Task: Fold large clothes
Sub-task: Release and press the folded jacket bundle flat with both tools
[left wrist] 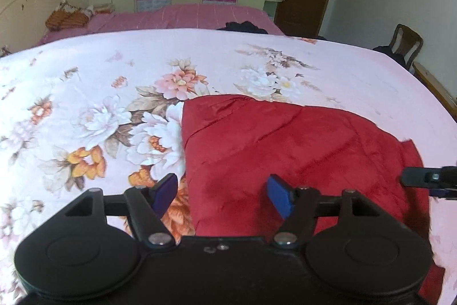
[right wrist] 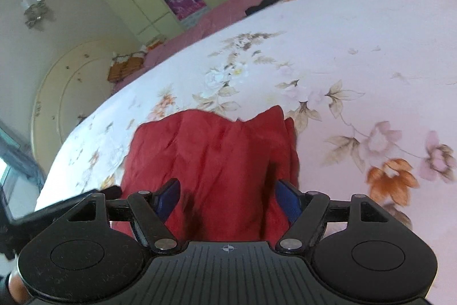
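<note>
From the left wrist camera, I look down over my left claw point(left wrist: 221, 195), its blue pads spread apart with nothing between them. Below and ahead lies a red garment point(left wrist: 285, 147), folded into a broad, flattish bundle on a bed covered by a pink floral sheet point(left wrist: 85, 105). The garment's left edge runs just under the claw's left pad. At the right border, the tip of the right claw point(left wrist: 428, 179) pokes into view over the cloth. The fabric looks thin and soft, with fine creases and a faint sheen, so I judge it light, limp and a little slippery; it should sag wherever it is not supported.

From the right wrist camera, my right claw point(right wrist: 228, 197) is also wide open and empty, hovering above the near part of the red garment point(right wrist: 217, 153). Its far edge shows two rumpled peaks with a dip between. I would pinch at a corner or along a folded edge, where several layers give the pads something thicker to bite.
</note>
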